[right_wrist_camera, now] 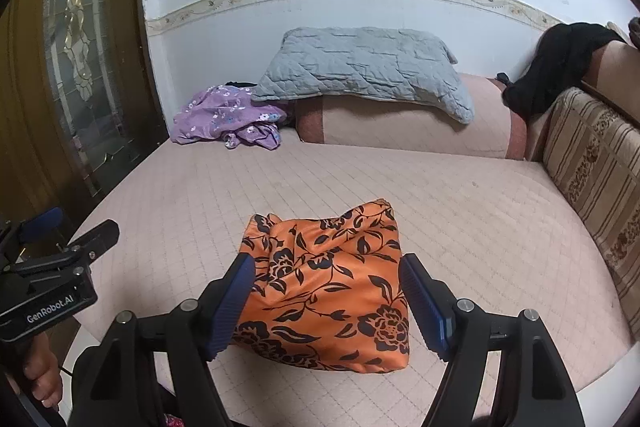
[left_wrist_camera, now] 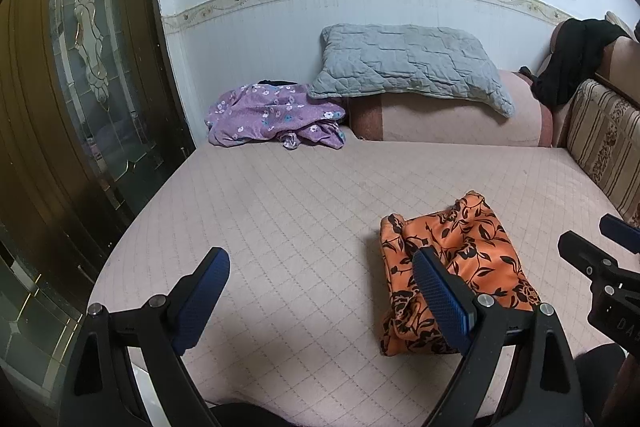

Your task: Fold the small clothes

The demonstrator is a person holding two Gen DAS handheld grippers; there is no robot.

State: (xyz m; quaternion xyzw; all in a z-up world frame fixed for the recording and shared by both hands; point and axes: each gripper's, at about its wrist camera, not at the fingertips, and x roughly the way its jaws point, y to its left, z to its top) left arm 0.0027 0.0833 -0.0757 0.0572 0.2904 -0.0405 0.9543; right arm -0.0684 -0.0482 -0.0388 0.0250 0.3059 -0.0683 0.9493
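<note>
An orange garment with a black flower print [right_wrist_camera: 328,287] lies folded into a rough rectangle on the pink quilted bed [right_wrist_camera: 480,211]; it also shows in the left wrist view [left_wrist_camera: 460,267]. My right gripper [right_wrist_camera: 326,267] is open and empty, held above the garment's near part with a finger on each side. My left gripper [left_wrist_camera: 320,267] is open and empty over bare bed, left of the garment; its right finger [left_wrist_camera: 440,295] overlaps the garment's left edge in view. Each gripper shows in the other's view: the right gripper [left_wrist_camera: 600,239] and the left gripper [right_wrist_camera: 64,227].
A crumpled purple floral garment [left_wrist_camera: 272,115] lies at the bed's far left corner. A grey quilted pillow [left_wrist_camera: 404,63] rests on a pink bolster [left_wrist_camera: 460,119]. A black cloth [left_wrist_camera: 572,55] hangs over the striped headboard [left_wrist_camera: 608,143] at right. A wood-and-glass door [left_wrist_camera: 80,67] stands at left.
</note>
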